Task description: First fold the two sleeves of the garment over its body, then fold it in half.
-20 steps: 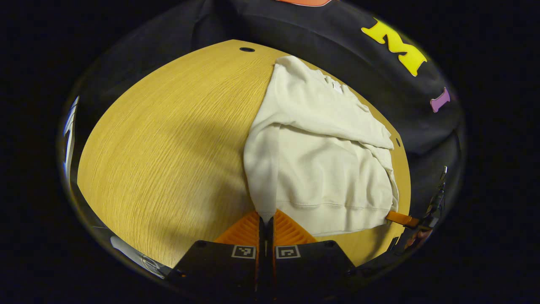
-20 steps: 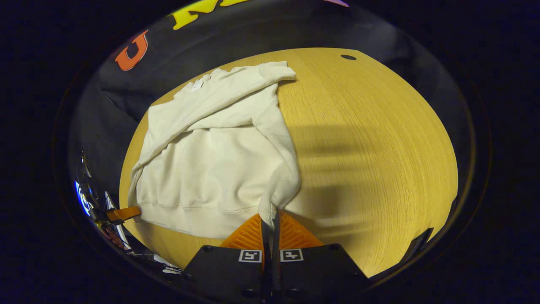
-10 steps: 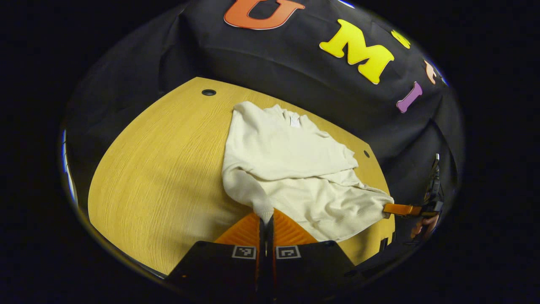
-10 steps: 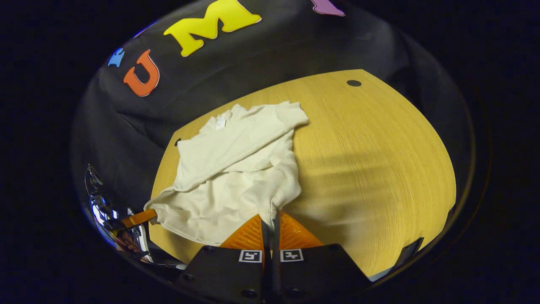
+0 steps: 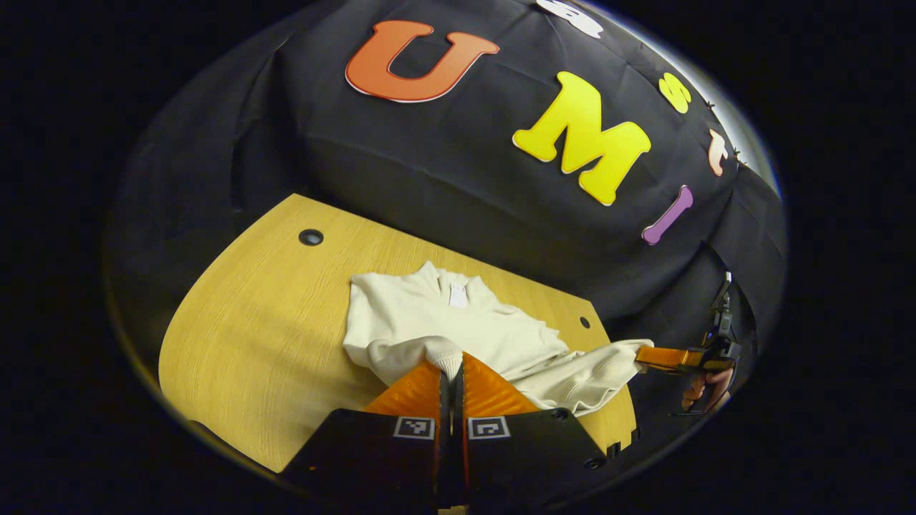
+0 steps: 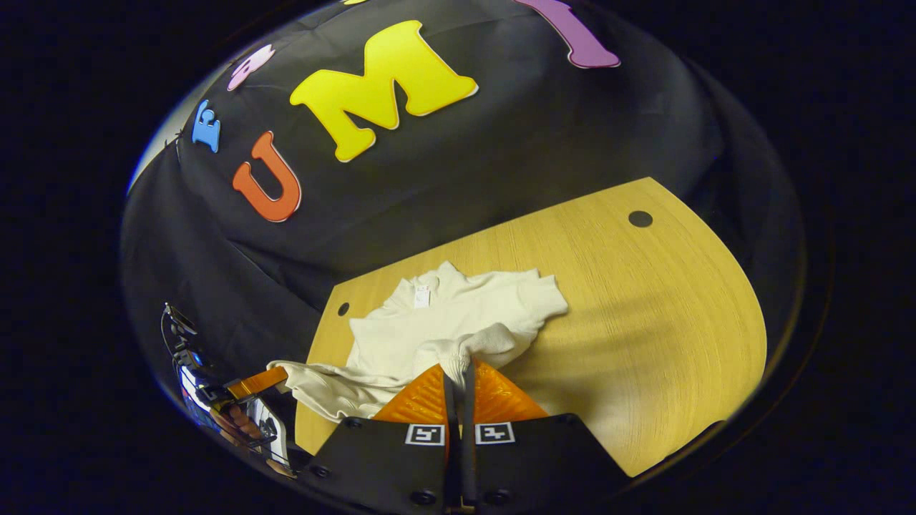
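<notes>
- On the desk (image 5: 236,343) lies the garment (image 5: 458,325), cream-coloured, its collar end toward the far wall and its near hem lifted off the wood.
- In the left gripper view, the left claw (image 5: 451,368) is clenched on a hem corner, cloth pinched between both fingers at the near edge.
- Farther right in that view, the right claw (image 5: 647,355) grips the other hem corner, the fabric stretched between the two; a hand (image 5: 705,390) holds it past the desk's right edge.
- In the right gripper view, the right claw (image 6: 458,368) is closed on a bunched hem corner of the garment (image 6: 458,322).
- At the left there, the left claw (image 6: 275,378) pinches the hem beyond the desk (image 6: 644,343) edge.
- A small tag (image 6: 421,295) shows at the collar.
</notes>
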The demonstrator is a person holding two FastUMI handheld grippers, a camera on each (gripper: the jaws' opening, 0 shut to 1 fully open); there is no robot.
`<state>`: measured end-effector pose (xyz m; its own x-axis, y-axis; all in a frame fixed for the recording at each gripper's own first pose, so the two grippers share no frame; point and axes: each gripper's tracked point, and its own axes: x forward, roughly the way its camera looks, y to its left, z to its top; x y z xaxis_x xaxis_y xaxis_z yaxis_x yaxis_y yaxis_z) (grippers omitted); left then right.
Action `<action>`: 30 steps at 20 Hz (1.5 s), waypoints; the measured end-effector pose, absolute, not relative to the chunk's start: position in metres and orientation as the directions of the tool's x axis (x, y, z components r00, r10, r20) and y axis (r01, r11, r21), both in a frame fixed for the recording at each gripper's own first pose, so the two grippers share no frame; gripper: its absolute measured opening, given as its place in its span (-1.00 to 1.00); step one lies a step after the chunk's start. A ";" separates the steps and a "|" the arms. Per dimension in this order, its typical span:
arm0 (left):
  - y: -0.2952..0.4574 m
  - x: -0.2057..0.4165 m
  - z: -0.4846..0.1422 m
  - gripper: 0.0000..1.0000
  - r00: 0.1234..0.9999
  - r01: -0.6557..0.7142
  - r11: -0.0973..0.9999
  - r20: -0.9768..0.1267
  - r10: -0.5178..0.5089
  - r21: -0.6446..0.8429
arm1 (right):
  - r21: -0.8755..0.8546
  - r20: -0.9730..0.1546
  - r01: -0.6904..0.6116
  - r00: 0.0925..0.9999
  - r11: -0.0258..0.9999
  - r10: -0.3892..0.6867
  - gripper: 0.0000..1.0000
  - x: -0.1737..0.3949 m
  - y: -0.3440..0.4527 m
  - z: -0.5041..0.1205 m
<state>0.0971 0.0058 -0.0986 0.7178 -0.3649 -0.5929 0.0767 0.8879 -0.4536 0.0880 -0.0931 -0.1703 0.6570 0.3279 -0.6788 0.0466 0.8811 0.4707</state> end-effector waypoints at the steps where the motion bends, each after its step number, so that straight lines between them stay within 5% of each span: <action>1: 0.005 0.115 -0.092 -0.94 0.732 0.076 0.882 -0.575 -0.367 -0.466 | 0.477 -0.666 0.039 0.668 0.878 0.332 -0.99 0.107 -0.091 -0.162; 5: 0.015 0.191 -0.080 -0.94 0.769 0.043 0.870 -0.539 -0.342 -0.491 | 0.481 -0.635 0.033 0.702 0.876 0.322 -0.99 0.190 -0.090 -0.153; 9: 0.024 0.255 -0.126 -0.94 0.792 -0.006 0.873 -0.535 -0.294 -0.488 | 0.513 -0.654 0.114 0.693 0.851 0.302 -0.98 0.256 -0.094 -0.209; 15: 0.022 0.312 -0.213 -0.94 0.790 -0.053 0.881 -0.559 -0.251 -0.471 | 0.473 -0.696 0.156 0.670 0.867 0.259 -0.99 0.314 -0.096 -0.312; 21: 0.021 0.343 -0.279 -0.94 0.771 -0.030 0.954 -0.615 -0.168 -0.298 | 0.371 -0.723 0.164 0.668 0.914 0.174 -0.99 0.325 -0.090 -0.366; 26: 0.013 0.343 -0.276 -0.91 0.764 -0.006 0.961 -0.621 -0.175 -0.278 | 0.357 -0.692 0.154 0.706 0.921 0.150 -0.56 0.331 -0.099 -0.349; 27: 0.012 0.342 -0.266 -0.70 0.773 0.003 0.961 -0.608 -0.178 -0.277 | 0.354 -0.680 0.156 0.720 0.922 0.139 -0.27 0.330 -0.106 -0.335; 28: 0.015 0.343 -0.254 -0.22 0.787 0.007 0.965 -0.594 -0.168 -0.264 | 0.347 -0.667 0.155 0.734 0.925 0.127 -0.18 0.326 -0.110 -0.326; 29: 0.023 0.346 -0.243 0.22 0.807 0.001 0.972 -0.574 -0.138 -0.234 | 0.340 -0.652 0.154 0.749 0.928 0.115 0.19 0.322 -0.117 -0.316; 30: 0.035 0.347 -0.230 0.66 0.829 -0.010 0.980 -0.549 -0.104 -0.200 | 0.326 -0.636 0.150 0.765 0.933 0.099 -0.03 0.316 -0.127 -0.307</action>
